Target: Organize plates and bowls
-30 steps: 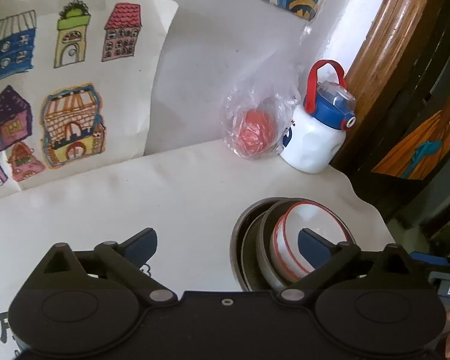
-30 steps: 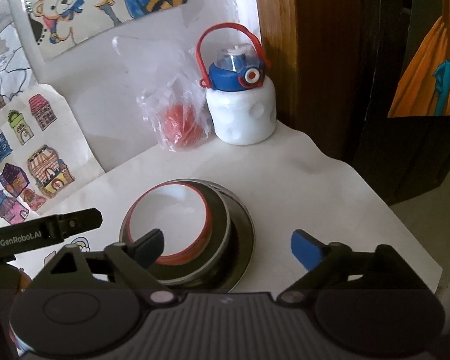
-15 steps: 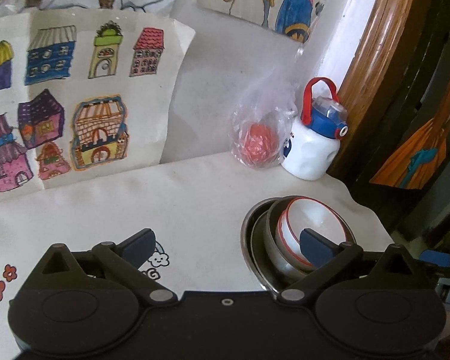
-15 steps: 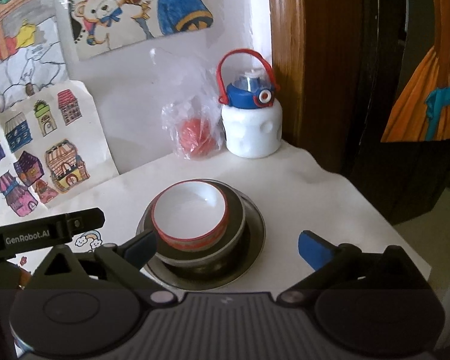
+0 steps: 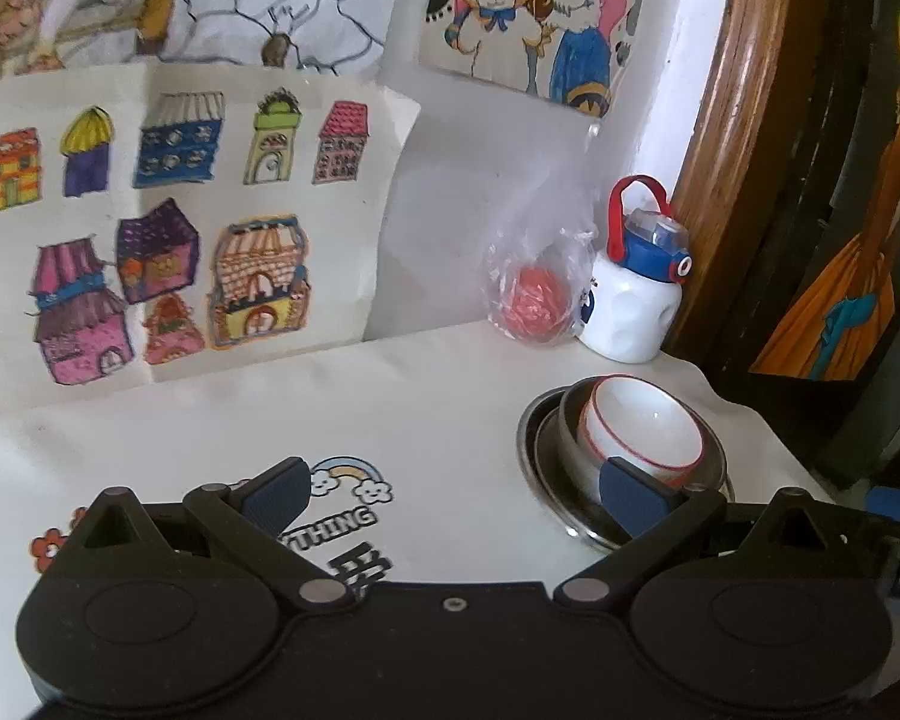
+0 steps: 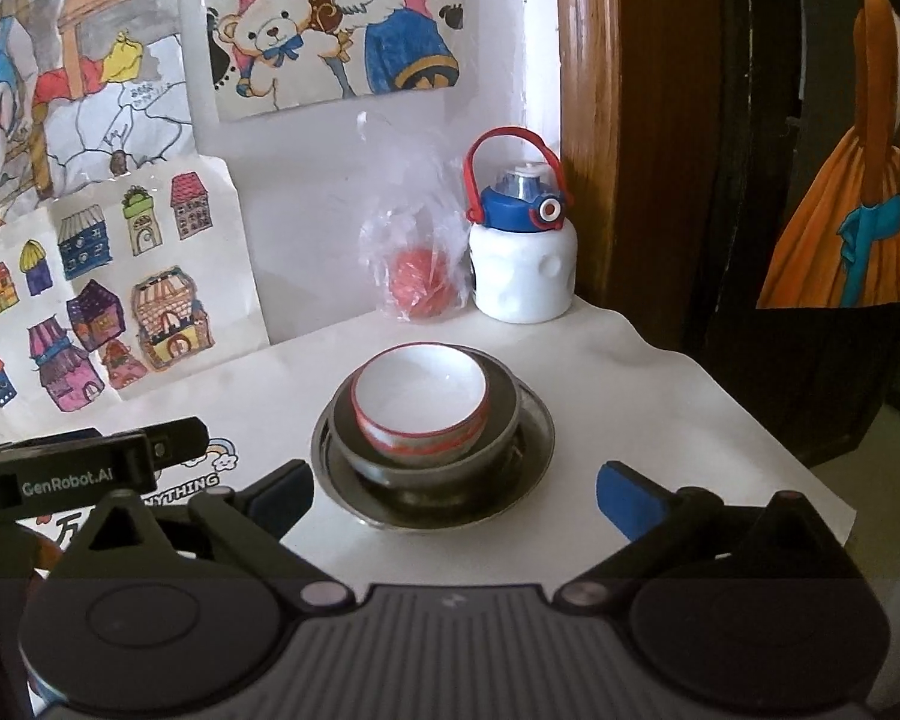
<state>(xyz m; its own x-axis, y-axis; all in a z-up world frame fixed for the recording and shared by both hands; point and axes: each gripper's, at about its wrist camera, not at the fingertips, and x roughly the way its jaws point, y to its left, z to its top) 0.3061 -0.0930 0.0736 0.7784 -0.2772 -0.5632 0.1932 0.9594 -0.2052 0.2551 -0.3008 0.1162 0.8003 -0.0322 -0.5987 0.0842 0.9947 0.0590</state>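
- The left gripper (image 5: 456, 489) had its two blue-padded fingers (image 5: 276, 489) spread wide apart, grasping nothing, above the white cloth-covered table (image 5: 438, 396).
- The right gripper (image 6: 453, 489) also had its fingers (image 6: 627, 501) released and wide apart, with nothing between them.
- The task's stack stood just ahead of the right gripper's fingers, nearer the left-hand one: a small white ceramic bowl with a red rim (image 6: 420, 399) sat inside a grey metal bowl (image 6: 498, 429), which sat on a round steel plate (image 6: 531, 450).
- In the left wrist view the same stack lay behind the right-hand finger, whose blue pad overlapped the white bowl (image 5: 642, 426); whether they touched I could not tell. The steel plate (image 5: 531, 438) showed to the left of that pad.
- Beyond the stack, well ahead of both pairs of fingers, a clear plastic bag holding something red (image 6: 417, 276) stood against the wall, just beside a white dimpled bottle with a blue lid and red handle (image 6: 522, 258).
- Part of the left gripper's black body marked "GenRobot.AI" (image 6: 72, 471) showed to the left of the right gripper's fingers.
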